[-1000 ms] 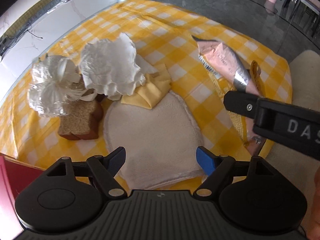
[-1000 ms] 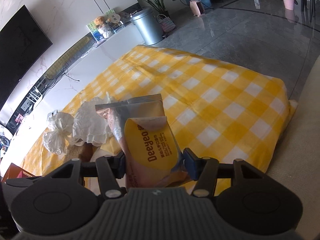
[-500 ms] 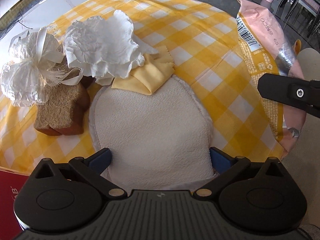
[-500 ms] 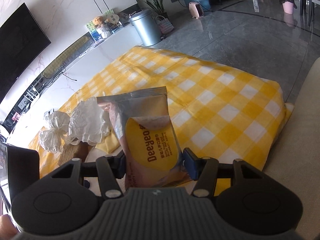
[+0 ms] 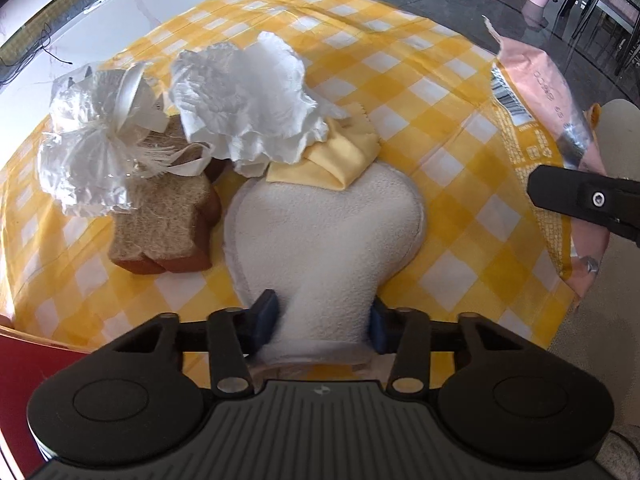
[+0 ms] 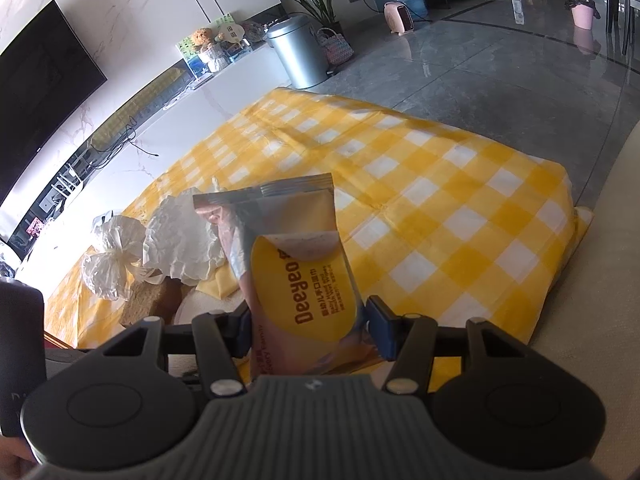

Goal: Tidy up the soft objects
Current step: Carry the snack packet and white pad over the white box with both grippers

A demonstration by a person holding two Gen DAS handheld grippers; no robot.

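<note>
Yellow-and-white checked cloth [image 5: 436, 92] covers the tabletop, soft stuff clustered at its near-left end. Biggest item: the white fleecy pad [image 5: 332, 232], flat on the cloth, near end bunched narrow between the left claw's [image 5: 323, 320] blue pads. That claw is closing right now, pad squeezed in at the waist, so contact looks made on both sides. Grab step on the pad is what's in hand.

Right claw [image 6: 310, 330] holds the pink-and-yellow Deeyeo wipes pack [image 6: 296, 268] up off the cloth, jaws clamped at mid width on its lower end; the pack stands up and tilts a bit. From the left wrist view the same pack [image 5: 540, 128] hangs at far right, well apart from the pile.

Next down: crumpled white paper towel [image 5: 248, 112] sits on top of the folded yellow cloth [image 5: 332, 160], which overlaps the far edge of the pad. Brown bread-shaped sponge toy [image 5: 164, 224] just beside the pad's left edge, apparently not touching. Clear plastic bag with white ribbon [image 5: 96, 148] rests on the toy's far end.

Next move, my read: finish the squeeze, then lift or drag the pad. Yellow cloth and towel ride on its far edge, so they'll likely shift or tumble; pull slowly toward the near side. Where the items are meant to go is not visible.
</note>
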